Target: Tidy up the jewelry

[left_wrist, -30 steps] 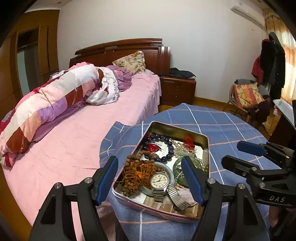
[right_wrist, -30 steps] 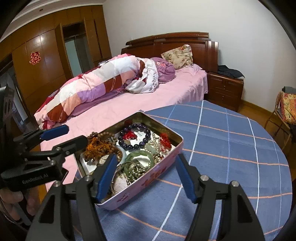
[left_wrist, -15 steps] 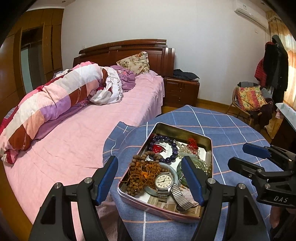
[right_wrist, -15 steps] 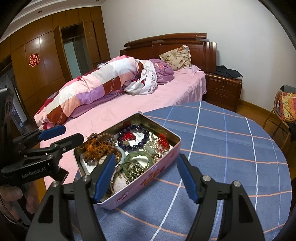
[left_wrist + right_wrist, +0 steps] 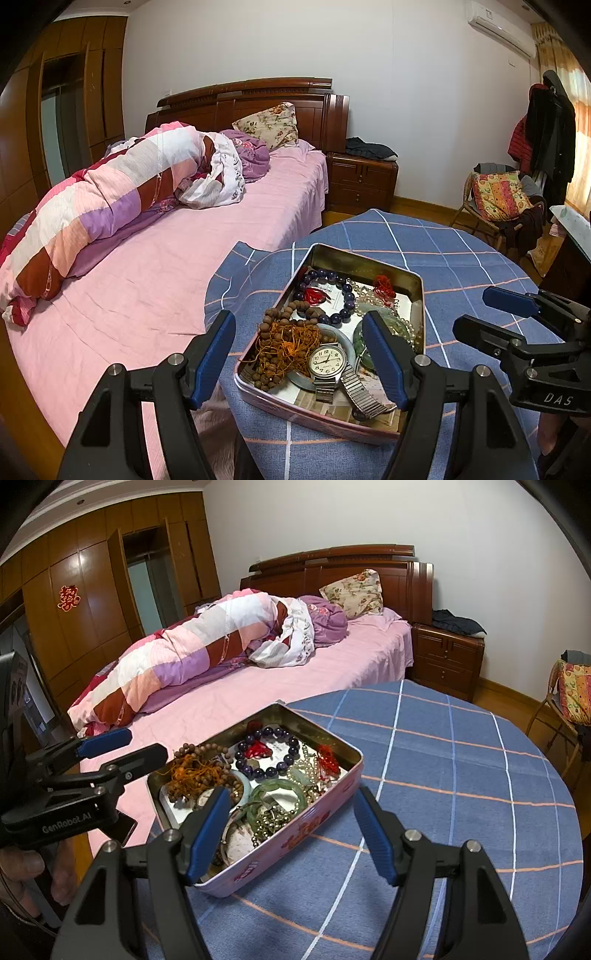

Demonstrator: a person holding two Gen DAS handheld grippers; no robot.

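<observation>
An open pink metal tin [image 5: 317, 415] [image 5: 295, 834] sits at the near left of a round table with a blue checked cloth [image 5: 461, 258] [image 5: 461, 775]. Inside lie a wristwatch [image 5: 328, 363], brown wooden beads with orange cord [image 5: 284, 343] [image 5: 192, 771], a purple bead bracelet [image 5: 328, 280] [image 5: 267, 751], a green bangle [image 5: 279, 794], pearls and red charms. My left gripper [image 5: 299, 354] hovers open just before the tin's near end. My right gripper [image 5: 291, 830] hangs open over the tin's near side. Neither holds anything.
A bed with a pink sheet [image 5: 147, 280] and a rolled quilt [image 5: 110, 199] borders the table on the left. A wooden nightstand [image 5: 362, 181] stands behind, and a chair with cushions [image 5: 498, 199] at the right. A hand [image 5: 22, 864] grips the left tool.
Both views have shifted slightly, so the tin sits a little further right in the left view. The jaws keep the same width.
</observation>
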